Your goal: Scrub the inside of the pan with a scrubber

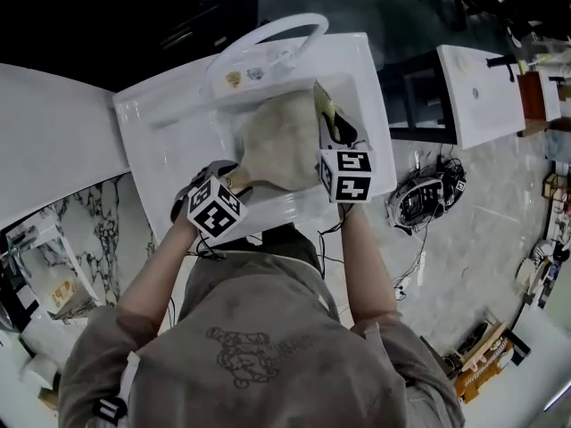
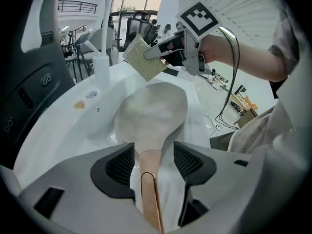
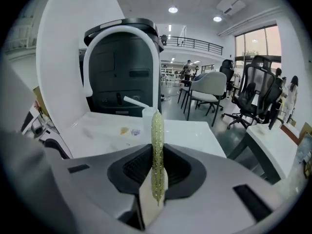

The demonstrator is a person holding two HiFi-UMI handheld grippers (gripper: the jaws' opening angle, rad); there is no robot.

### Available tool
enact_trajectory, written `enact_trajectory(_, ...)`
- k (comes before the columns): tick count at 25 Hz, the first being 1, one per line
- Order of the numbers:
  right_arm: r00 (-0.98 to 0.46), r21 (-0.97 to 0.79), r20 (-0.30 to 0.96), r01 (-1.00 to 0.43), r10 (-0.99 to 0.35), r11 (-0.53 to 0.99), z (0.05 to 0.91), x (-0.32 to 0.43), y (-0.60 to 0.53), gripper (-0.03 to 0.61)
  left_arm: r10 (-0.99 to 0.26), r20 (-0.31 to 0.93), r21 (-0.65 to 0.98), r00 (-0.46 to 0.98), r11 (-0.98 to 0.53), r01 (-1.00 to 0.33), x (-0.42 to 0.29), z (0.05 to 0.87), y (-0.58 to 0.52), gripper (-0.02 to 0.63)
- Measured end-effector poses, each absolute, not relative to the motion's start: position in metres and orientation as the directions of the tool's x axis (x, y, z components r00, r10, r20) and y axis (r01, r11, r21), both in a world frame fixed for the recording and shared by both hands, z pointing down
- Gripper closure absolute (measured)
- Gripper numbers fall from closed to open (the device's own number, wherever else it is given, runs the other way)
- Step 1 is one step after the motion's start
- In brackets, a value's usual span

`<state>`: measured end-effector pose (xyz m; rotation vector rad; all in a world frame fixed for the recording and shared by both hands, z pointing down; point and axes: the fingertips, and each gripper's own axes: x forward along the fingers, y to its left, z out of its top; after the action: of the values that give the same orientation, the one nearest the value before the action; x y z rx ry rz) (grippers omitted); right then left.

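Observation:
A pale beige pan [image 1: 281, 141] lies in the white sink [image 1: 169, 123] with its handle toward me. In the left gripper view the pan [image 2: 151, 113] lies ahead, and its copper-toned handle [image 2: 148, 179] runs between the jaws. My left gripper [image 2: 153, 155] is open, with a gap on each side of the handle. My right gripper [image 1: 335, 132] is shut on a flat yellow-green scrubber [image 1: 326, 110] and holds it just above the pan's right rim. That scrubber [image 3: 157, 155] shows edge-on in the right gripper view. The left gripper view shows the scrubber [image 2: 145, 58] face-on over the pan's far edge.
A white arched faucet [image 1: 268, 34] stands at the back of the sink, with small stains on the ledge beside it. White counter runs to the left. A bundle of cables [image 1: 424, 194] lies on the floor at right, and a second white table [image 1: 477, 87] stands farther right.

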<state>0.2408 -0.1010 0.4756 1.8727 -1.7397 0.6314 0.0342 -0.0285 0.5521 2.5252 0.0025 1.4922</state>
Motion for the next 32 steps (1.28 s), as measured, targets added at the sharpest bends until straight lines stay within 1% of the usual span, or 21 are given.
enact_trajectory(5, 0.024, 0.054, 0.700, -0.998, -0.714, 0.020, 0.520, 0.260, -0.114, 0.506, 0.072, 0.896, 0.185, 0.439, -0.957, -0.222, 0.042, 0.577, -0.029, 0.375)
enact_trajectory(8, 0.003, 0.059, 0.726, -0.997, -0.688, 0.058, 0.545, 0.269, -0.123, 0.505, 0.040, 0.921, 0.149, 0.387, -0.955, -0.257, 0.041, 0.591, -0.035, 0.375)
enact_trajectory(11, -0.013, 0.070, 0.755, -0.993, -0.655, 0.100, 0.566, 0.273, -0.131, 0.505, 0.050, 0.933, 0.162, 0.357, -0.942, -0.293, 0.041, 0.602, -0.038, 0.376)
enact_trajectory(15, -0.013, 0.078, 0.811, -0.988, -0.585, 0.131, 0.594, 0.274, -0.129, 0.505, 0.067, 0.946, 0.165, 0.316, -0.941, -0.295, 0.041, 0.611, -0.038, 0.376)
enact_trajectory(21, 0.031, 0.125, 0.863, -0.980, -0.505, 0.154, 0.633, 0.276, -0.126, 0.506, 0.119, 0.938, 0.232, 0.326, -0.913, -0.335, 0.038, 0.614, -0.037, 0.376)
enact_trajectory(25, 0.034, 0.136, 0.897, -0.970, -0.440, 0.202, 0.654, 0.269, -0.128, 0.506, 0.154, 0.946, 0.242, 0.284, -0.920, -0.308, 0.030, 0.618, -0.032, 0.376)
enact_trajectory(28, 0.027, 0.134, 0.904, -0.966, -0.427, 0.222, 0.664, 0.260, -0.129, 0.506, 0.164, 0.947, 0.248, 0.277, -0.920, -0.303, 0.023, 0.625, -0.027, 0.376)
enact_trajectory(32, 0.000, 0.124, 0.907, -0.956, -0.421, 0.267, 0.674, 0.242, -0.132, 0.506, 0.149, 0.951, 0.234, 0.273, -0.920, -0.314, 0.016, 0.631, -0.027, 0.377)
